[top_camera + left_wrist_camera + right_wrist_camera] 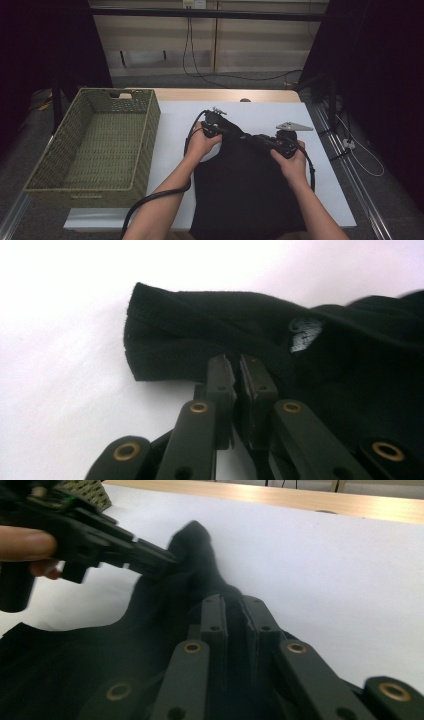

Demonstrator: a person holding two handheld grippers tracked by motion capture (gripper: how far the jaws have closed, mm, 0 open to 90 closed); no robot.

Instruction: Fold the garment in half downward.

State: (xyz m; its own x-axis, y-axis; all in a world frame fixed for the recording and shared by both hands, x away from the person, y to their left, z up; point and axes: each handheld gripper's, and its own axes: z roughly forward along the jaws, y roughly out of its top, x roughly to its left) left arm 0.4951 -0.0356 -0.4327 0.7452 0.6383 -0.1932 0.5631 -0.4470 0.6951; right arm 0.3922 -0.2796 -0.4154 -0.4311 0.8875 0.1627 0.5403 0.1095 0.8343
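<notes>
Black garment (pixel 247 195): dark fabric, apparently a shirt, lying on the white sheet (pixel 325 165) that covers the table, right of centre. Its lower part reaches the near edge of the table; its upper part is gathered into a narrow bunch pointing toward the far edge. The left gripper view shows a stitched hem end (pixel 150 340) and a small pale label (pixel 305 334).

Left gripper (pixel 214 128): held in the person's left hand (pixel 200 145) at the upper left of the garment. Jaws pressed together, pinching a fold of the black fabric just below the hem. In the right gripper view it (pixel 167 560) bites the raised tip of the cloth.

Right gripper (pixel 255 138): held in the person's right hand (pixel 292 161) at the upper right of the garment, a grey three-cornered plate (pixel 294 126) on top. Jaws drawn close, black fabric caught between them.

Woven basket (pixel 146 137): olive green, rectangular, standing along the table's left edge, well apart from the garment.

Table (pixel 260 95): wooden, a bare strip at the far edge.
</notes>
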